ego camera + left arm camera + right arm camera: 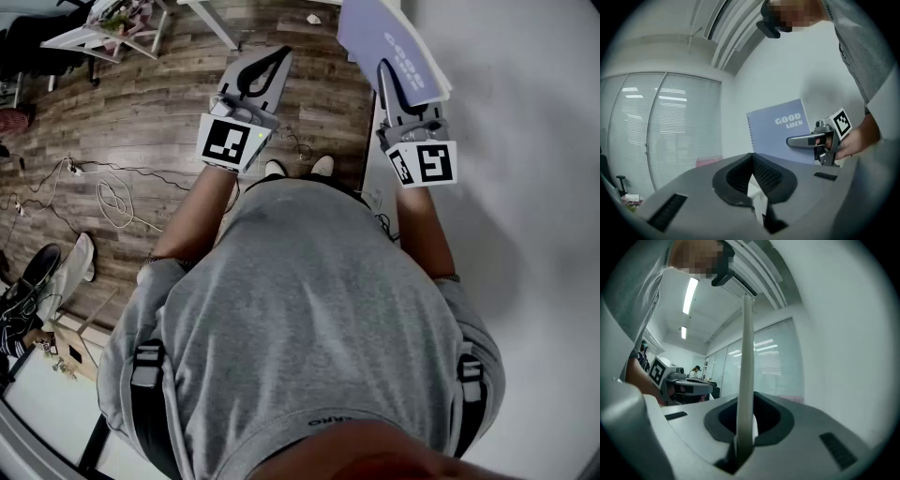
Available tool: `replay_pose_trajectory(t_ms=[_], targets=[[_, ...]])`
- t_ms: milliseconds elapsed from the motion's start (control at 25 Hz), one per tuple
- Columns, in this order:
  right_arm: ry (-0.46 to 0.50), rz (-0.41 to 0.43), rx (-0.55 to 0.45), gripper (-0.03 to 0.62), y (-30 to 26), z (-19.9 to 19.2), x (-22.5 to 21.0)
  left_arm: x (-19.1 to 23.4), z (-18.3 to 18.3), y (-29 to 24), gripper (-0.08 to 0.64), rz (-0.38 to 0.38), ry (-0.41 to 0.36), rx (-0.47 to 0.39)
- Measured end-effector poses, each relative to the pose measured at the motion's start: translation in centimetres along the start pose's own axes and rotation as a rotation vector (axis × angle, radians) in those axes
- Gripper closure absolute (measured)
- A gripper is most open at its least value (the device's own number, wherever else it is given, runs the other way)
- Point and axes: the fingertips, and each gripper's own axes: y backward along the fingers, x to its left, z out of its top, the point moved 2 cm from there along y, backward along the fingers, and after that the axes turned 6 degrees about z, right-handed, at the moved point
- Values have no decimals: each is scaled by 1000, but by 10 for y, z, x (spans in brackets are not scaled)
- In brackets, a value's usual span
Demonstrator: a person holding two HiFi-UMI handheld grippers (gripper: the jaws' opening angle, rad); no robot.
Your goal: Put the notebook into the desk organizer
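Notebook point(375, 33) is off the tabletop point(525, 187) and in the air, pinched by the right gripper point(392, 82). From the head view its lavender cover sits at the top of the picture, roughly above the near edge of the white tabletop where it meets the wooden floor point(141, 122). The right gripper view shows it edge-on, a thin pale strip point(746, 380) rising straight up out of the dark pads, which are clamped on its lower edge. From the left gripper view the same notebook point(778, 136) faces the camera: spiral binding down its left side, "GOOD LUCK" printed in white near the top, and the right gripper point(794, 140) reaching in from the right with one jaw lying across the cover.

Over to the left gripper point(277, 58). It hangs above the floor, well apart from the notebook, jaws brought together at the tips and nothing between them. Its own view confirms that, with the black pads point(764, 171) meeting in a narrow V and only bright background behind.

Below both grippers the person's gray shirt point(309, 309) fills the lower head view, and loose cables point(112, 202) trail across the floor to the left.
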Motion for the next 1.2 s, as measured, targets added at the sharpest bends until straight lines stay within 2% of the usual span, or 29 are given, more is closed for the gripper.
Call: replay_pose_trajectory(t_ms=[200,360,480,640,760,920,1200], targets=[[-33,8,-7,555,5,2,4,-14,31,6,541,3,5,-39],[-45,27,-22,554,13,-1,3,-21,23,11,543,-5,5,-14],[-37,29,-15,554,17,1,5,-25,24,17,541,-14,-2,-22],[-39,33,-6,554,25,2,9,-34,33,21,541,-18,31,-48],[-40,35,-6,554,30,1,6,-42,33,20,541,-10,12,-32],[-56,47,-10,554,42,-4,2,-54,35,19,541,-8,1,-59],[-62,76,-27,554,46,-7,-13,-62,36,13,541,37,-24,-47]])
